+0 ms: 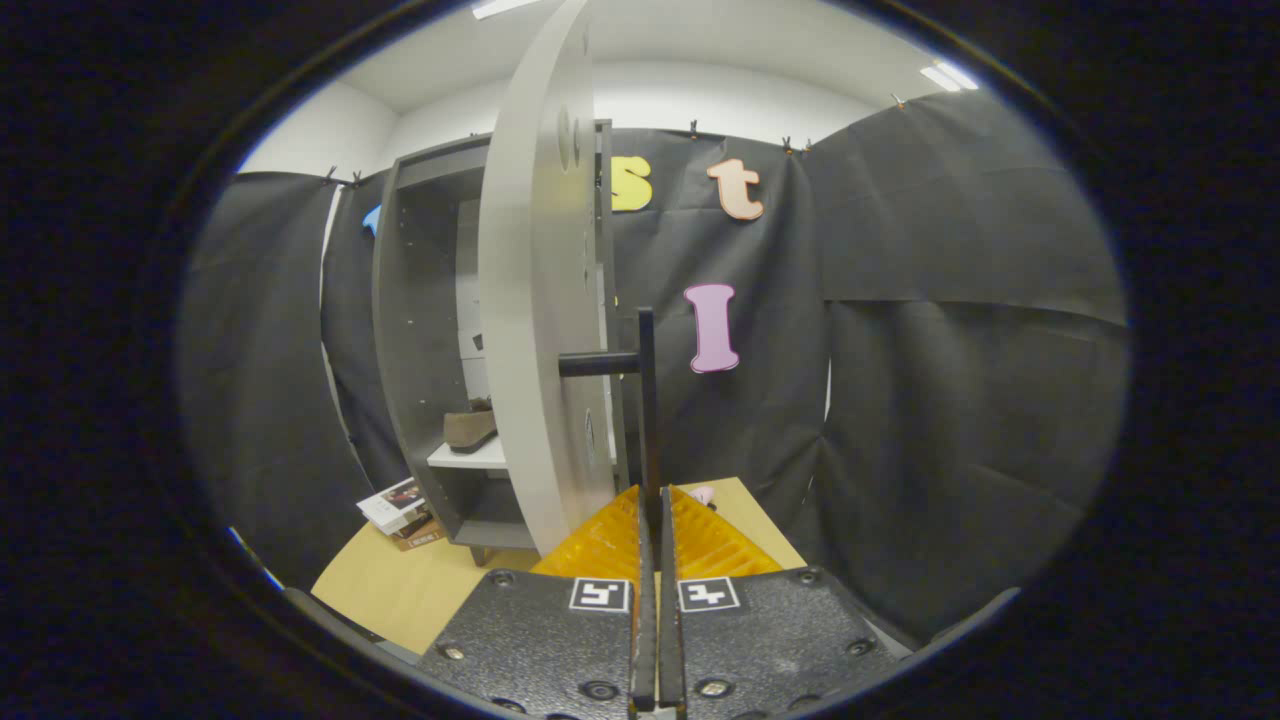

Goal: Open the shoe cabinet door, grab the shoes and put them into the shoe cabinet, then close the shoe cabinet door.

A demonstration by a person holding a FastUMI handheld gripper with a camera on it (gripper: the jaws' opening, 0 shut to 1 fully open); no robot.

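Gripper view: my hand-held gripper (656, 500), orange ribbed fingers (600, 545) clamped on thin black bar handle (646, 400) of pale grey cabinet door (535, 330); grip on handle gives leverage to swing door. Door stands edge-on, part open. Beyond it, dark grey shoe cabinet (420, 330) holds brown shoe (470, 427) on white shelf (470, 457). I judge closing step is in hand. Stacked books (400, 510) lie on wooden table (400, 590) beside cabinet base.

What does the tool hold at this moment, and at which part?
The tool is shut on the door handle, gripping the lower end of its black vertical bar; the cabinet door stands open.
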